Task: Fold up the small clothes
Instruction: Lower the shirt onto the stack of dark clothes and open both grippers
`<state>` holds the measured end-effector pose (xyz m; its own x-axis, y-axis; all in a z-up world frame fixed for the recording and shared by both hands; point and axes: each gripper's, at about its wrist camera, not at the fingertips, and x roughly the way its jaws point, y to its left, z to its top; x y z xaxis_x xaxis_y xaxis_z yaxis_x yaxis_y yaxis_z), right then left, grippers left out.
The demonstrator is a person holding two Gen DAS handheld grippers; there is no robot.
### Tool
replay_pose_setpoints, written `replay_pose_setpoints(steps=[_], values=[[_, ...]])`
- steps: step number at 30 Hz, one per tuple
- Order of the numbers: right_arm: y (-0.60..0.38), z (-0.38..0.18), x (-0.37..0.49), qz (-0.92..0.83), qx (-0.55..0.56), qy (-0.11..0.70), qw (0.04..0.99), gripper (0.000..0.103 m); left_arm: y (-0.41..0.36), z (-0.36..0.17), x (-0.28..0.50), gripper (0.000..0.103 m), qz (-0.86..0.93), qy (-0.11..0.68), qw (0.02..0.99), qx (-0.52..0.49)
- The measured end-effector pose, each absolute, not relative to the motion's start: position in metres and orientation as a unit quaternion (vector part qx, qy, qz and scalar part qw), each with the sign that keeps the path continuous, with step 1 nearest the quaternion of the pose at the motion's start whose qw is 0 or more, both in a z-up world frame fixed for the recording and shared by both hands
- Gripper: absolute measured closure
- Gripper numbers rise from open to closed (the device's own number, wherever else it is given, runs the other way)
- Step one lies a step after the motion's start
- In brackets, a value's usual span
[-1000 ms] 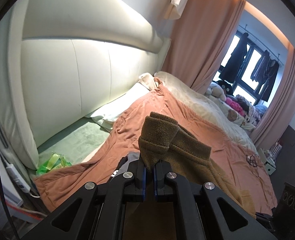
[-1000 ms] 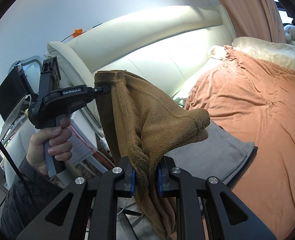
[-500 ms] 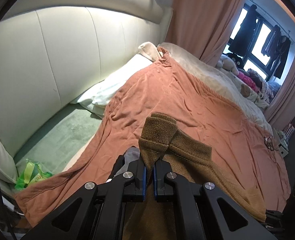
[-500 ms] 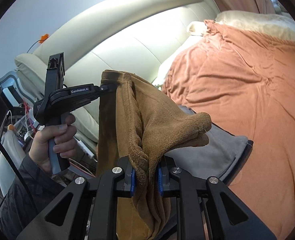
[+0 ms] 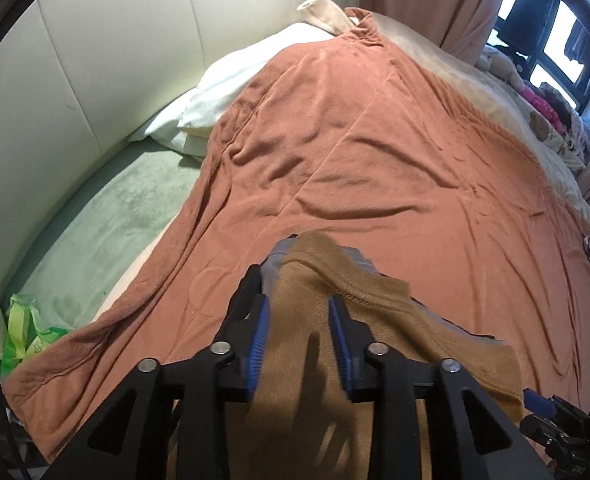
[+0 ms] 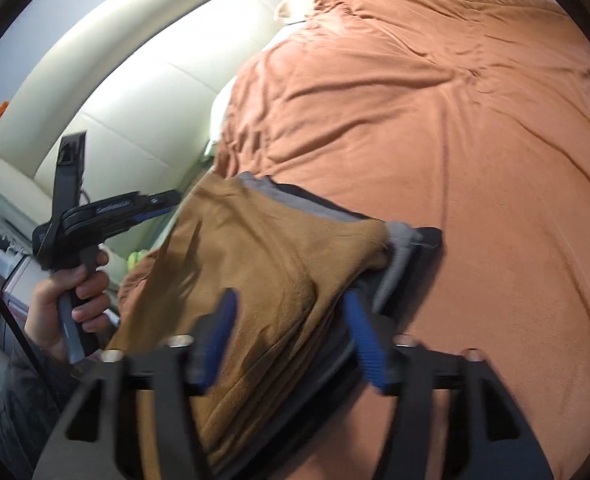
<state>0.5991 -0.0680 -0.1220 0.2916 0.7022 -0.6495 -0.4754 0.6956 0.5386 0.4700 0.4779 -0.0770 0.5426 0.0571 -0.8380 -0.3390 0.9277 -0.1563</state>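
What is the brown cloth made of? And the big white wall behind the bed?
The brown cloth looks like soft fleece or terry: its surface is fuzzy and matte, and it droops in thick folds. The headboard looks like leather or fake leather: smooth, slightly shiny, padded, with stitched seams between panels.

Bright daylight, fisheye edges, right view blurred

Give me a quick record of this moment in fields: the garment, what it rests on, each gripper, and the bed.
garment: brown fleece piece, laid down on a stack
beneath it: folded grey clothes on the bed
left gripper: jaws have just been opening, pads apart, brown fabric lying between them
right gripper: jaws have just been opening, pads apart over the fabric edge, blurred
bed cover: rust-orange blanket, wrinkled
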Motion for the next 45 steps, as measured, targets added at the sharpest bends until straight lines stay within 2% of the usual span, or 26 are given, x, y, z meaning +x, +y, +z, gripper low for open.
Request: replay_pose_setpoints(steps=[1, 2, 9, 11, 12, 14, 15, 21, 32, 35, 37, 45], values=[[-0.072, -0.123, 0.599, 0.363, 0.122, 0.462, 0.800, 0.039, 0.483, -0.080, 0.464, 0.051, 0.122, 0.463, 0.864, -0.158], [-0.074, -0.122, 0.599, 0.360, 0.122, 0.462, 0.801, 0.039, 0.486, -0.080, 0.462, 0.049, 0.125, 0.461, 0.864, -0.159], [-0.075, -0.096, 0.568, 0.365, 0.101, 0.420, 0.825, 0.039, 0.492, -0.068, 0.426, 0.048, 0.140, 0.452, 0.870, -0.137], [-0.068, -0.090, 0.558, 0.375, 0.090, 0.404, 0.829, 0.039, 0.490, -0.066, 0.415, 0.056, 0.141, 0.454, 0.870, -0.132], [-0.062, -0.088, 0.553, 0.382, 0.084, 0.399, 0.830, 0.042, 0.490, -0.067, 0.412, 0.063, 0.139, 0.457, 0.868, -0.134], [-0.050, -0.083, 0.542, 0.399, 0.069, 0.395, 0.825, 0.055, 0.488, -0.066, 0.401, 0.070, 0.133, 0.461, 0.866, -0.141], [-0.044, -0.082, 0.537, 0.407, 0.063, 0.397, 0.820, 0.057, 0.486, -0.067, 0.396, 0.072, 0.131, 0.461, 0.866, -0.142], [-0.007, -0.086, 0.511, 0.449, 0.008, 0.415, 0.791, 0.059, 0.465, -0.077, 0.359, 0.072, 0.121, 0.475, 0.859, -0.152], [0.024, -0.087, 0.490, 0.498, -0.067, 0.409, 0.762, 0.057, 0.433, -0.091, 0.286, 0.072, 0.138, 0.483, 0.851, -0.156], [0.035, -0.095, 0.490, 0.500, -0.102, 0.413, 0.754, 0.047, 0.425, -0.099, 0.270, 0.063, 0.144, 0.486, 0.847, -0.160], [0.036, -0.100, 0.486, 0.498, -0.123, 0.408, 0.756, 0.047, 0.419, -0.103, 0.263, 0.056, 0.146, 0.483, 0.848, -0.160], [0.021, -0.113, 0.471, 0.498, -0.169, 0.386, 0.758, 0.047, 0.399, -0.113, 0.249, 0.053, 0.167, 0.479, 0.851, -0.135]])
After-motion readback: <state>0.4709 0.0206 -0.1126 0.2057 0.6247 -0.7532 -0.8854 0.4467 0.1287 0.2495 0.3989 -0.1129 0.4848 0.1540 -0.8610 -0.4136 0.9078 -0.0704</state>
